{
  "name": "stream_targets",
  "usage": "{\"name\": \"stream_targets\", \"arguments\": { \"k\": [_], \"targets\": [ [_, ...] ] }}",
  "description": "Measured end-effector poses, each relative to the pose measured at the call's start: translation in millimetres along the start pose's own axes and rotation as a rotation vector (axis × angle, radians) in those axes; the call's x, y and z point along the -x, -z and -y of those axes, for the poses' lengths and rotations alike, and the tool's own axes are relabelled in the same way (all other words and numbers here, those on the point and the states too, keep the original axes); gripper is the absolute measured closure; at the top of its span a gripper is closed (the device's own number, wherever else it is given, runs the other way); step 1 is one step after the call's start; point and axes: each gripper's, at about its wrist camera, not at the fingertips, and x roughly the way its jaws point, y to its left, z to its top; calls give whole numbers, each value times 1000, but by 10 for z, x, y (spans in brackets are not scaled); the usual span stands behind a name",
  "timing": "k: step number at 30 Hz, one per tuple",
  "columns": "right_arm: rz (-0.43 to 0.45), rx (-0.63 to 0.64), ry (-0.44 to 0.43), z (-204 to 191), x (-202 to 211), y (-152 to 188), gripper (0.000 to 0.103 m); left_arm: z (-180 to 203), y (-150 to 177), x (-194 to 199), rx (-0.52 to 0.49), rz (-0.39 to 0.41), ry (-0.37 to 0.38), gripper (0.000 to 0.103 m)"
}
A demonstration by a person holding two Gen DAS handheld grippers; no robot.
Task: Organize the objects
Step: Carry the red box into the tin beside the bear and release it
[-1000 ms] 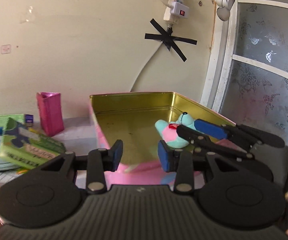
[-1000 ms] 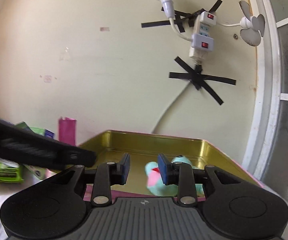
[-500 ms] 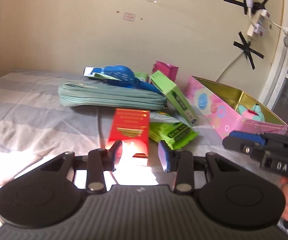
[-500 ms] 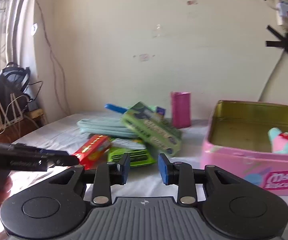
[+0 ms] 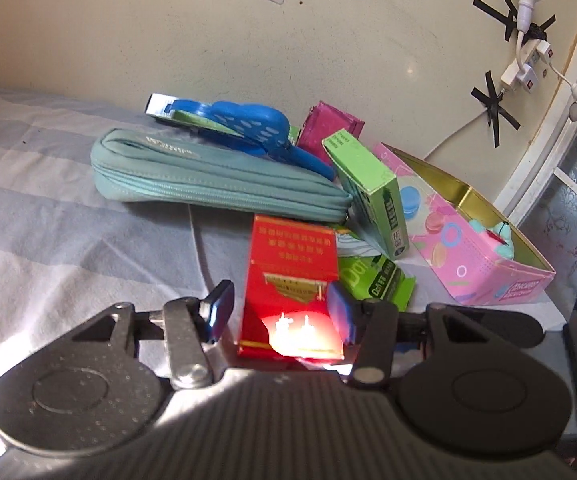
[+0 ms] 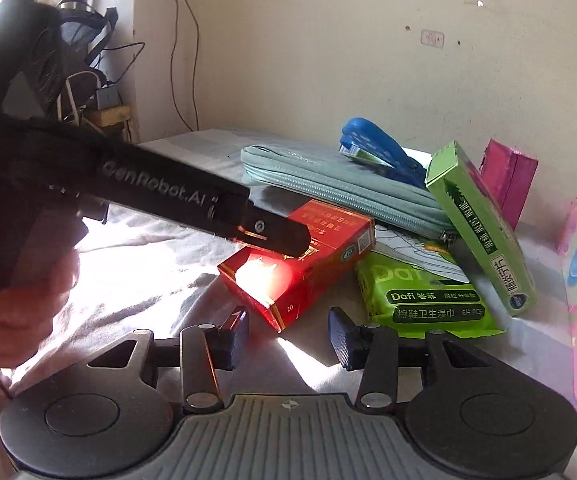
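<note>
Striped grey bedding [image 5: 48, 208] carries the clutter. From the left wrist view, the left gripper [image 5: 280, 312] straddles the red carton [image 5: 292, 280], jaws wide, right pad touching its edge; the pink tin [image 5: 488, 264] sits rightward. From the right wrist view, the right gripper [image 6: 286, 334] hangs wide open, holding nothing, near the carton's corner.

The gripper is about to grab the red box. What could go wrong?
1. The left gripper is open around the red box, and sun glare hides the box's near end, so the squeeze might land off-centre and the box could slip.
2. The green wipes packet lies right beside the box and might get dragged along.
3. The tilted green box leans on the pile and may topple if bumped.
</note>
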Motion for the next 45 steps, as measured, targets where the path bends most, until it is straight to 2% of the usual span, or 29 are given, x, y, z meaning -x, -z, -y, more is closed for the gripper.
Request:
{"name": "stream_targets", "arguments": {
  "k": [5, 10, 13, 17, 22, 29, 34, 38, 42, 45],
  "targets": [
    [5, -41, -24, 55, -11, 32, 68, 65, 83, 90, -10, 27, 3, 57],
    [69, -25, -15, -18, 218, 116, 69, 296, 140, 338, -9, 86, 8, 57],
    [136, 6, 23, -45, 446, 195, 69, 589, 100, 397, -46, 112, 30, 57],
    [215, 45, 127, 91, 748, 264, 69, 1037, -41, 268, -127, 119, 69, 57],
    [260, -13, 236, 623, 1120, 282, 69, 1667, -233, -148, -240, 103, 132, 57],
    [251, -190, 285, 1675, 1412, 285, 69, 2287, -415, -831, -279, 57, 197, 57],
    [227, -270, 293, 2262, 1324, 277, 70, 2511, -458, -1243, -297, 22, 177, 57],
    [199, -308, 318, 2502, 1130, 223, 72, 2566, -472, -1544, -275, -27, 155, 56],
    [187, -342, 391, 2617, 1048, 306, 70, 2603, -458, -1706, -269, -32, 56, 56],
    [187, -378, 388, 2673, 1075, 388, 70, 2580, -427, -1682, -264, -21, 3, 55]
  ]
}}
